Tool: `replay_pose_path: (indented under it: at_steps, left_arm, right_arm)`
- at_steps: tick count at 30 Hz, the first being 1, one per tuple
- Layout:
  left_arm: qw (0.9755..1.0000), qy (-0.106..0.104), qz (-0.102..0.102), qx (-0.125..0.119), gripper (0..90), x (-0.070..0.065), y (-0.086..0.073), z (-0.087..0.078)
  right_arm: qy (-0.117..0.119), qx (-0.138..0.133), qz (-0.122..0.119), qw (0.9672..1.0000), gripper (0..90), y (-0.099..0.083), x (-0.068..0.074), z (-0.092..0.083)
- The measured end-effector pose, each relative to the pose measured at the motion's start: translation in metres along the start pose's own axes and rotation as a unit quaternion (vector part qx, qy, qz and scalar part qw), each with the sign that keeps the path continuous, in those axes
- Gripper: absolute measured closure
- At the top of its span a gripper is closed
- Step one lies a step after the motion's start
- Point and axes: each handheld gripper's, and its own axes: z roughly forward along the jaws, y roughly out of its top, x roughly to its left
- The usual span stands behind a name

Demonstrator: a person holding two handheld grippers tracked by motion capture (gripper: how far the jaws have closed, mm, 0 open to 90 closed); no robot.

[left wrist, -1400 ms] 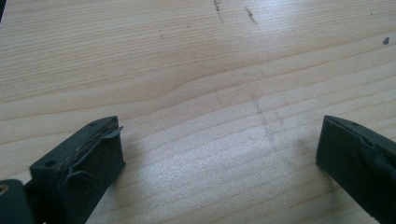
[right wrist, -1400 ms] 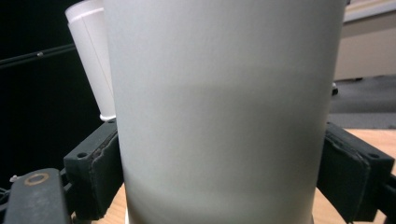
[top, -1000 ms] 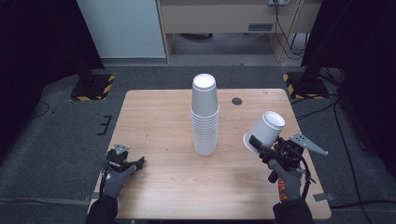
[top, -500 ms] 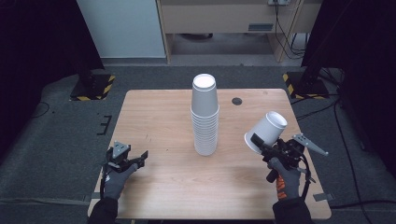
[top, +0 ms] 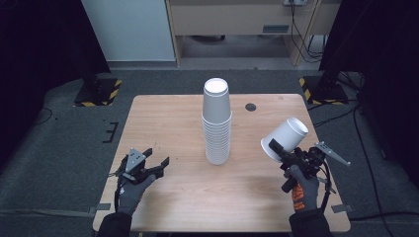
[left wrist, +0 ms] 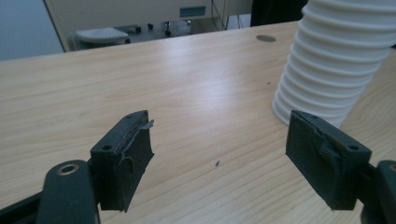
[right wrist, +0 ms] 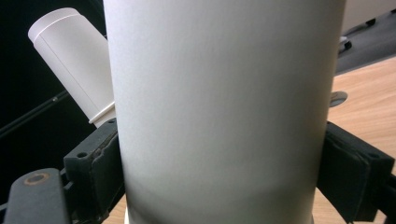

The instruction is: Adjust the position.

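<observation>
At the table's (top: 178,207) 4 o'clock edge, the right gripper (top: 279,151) is clamped on a single white paper cup (top: 285,138), held tilted above the wood, its jaws pressed on both sides. The stack of cups (top: 217,123) stands upright at centre. At 8 o'clock, the left gripper (top: 157,161) holds nothing; its jaws, parted, have just been closing.

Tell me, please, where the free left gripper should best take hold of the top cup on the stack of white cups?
Probably on the top cup's bare side wall above the stack's ribbed rims, coming level from the left, where the left gripper is. The cup stands upside down, closed base up, so there is no open rim to pinch.
</observation>
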Motion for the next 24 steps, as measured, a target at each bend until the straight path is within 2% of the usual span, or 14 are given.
replay_pose_path:
  at_steps: [3,7,9,11,12,15,18,24]
  left_arm:
    - [0.9999,-0.009,0.002,-0.008,21.5,-0.006,0.003,0.0]
    - [0.9995,-0.025,0.011,-0.015,22.1,-0.019,0.007,0.0]
    - [0.9989,-0.037,0.016,-0.025,22.3,-0.03,0.011,0.001]
    - [0.9986,-0.04,0.019,-0.028,22.5,-0.034,0.013,0.001]
    - [0.998,-0.05,0.024,-0.032,22.7,-0.041,0.015,0.003]
    - [0.9968,-0.061,0.036,-0.036,23.2,-0.054,0.018,0.005]
    - [0.995,-0.076,0.048,-0.045,23.8,-0.067,0.021,0.008]
    - [0.9916,-0.091,0.067,-0.062,25.8,-0.087,0.029,0.014]
  right_arm:
    - [0.002,0.001,0.004,1.0,13.2,-0.001,0.0,0.001]
    - [0.002,0.002,0.005,1.0,13.1,-0.002,0.001,0.002]
    - [0.002,0.002,0.01,0.9999,13.1,-0.002,0.001,0.002]
    - [0.005,0.002,0.015,0.9999,13.1,-0.003,0.001,0.002]
    - [0.006,0.001,0.018,0.9998,13.1,-0.003,0.001,0.002]
    - [0.013,0.004,0.028,0.9995,13.1,-0.004,0.003,0.003]
    - [0.018,0.001,0.025,0.9995,13.1,-0.003,0.006,0.003]
    - [0.022,0.005,0.031,0.9993,13.0,-0.003,0.006,0.003]
